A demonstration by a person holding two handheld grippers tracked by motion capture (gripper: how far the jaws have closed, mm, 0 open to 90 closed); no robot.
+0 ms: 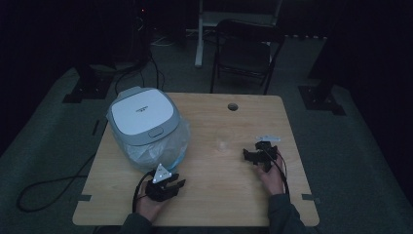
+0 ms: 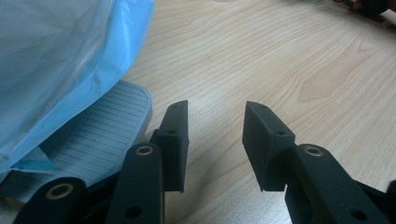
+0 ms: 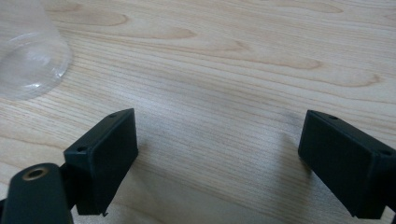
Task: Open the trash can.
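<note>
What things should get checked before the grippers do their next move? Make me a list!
1. Left hand-held gripper open with nothing between the jaws: ok.
2. Right hand-held gripper open with nothing between the jaws: ok.
3. Clear plastic cup standing apart from the right gripper, not touched: ok.
4. White-lidded appliance sitting fully on the table: ok, though it is near the left edge.
5. Blue plastic bag free of the left gripper: ok, it hangs close beside it but is not caught.
6. Appliance lid latched: cannot tell.
</note>
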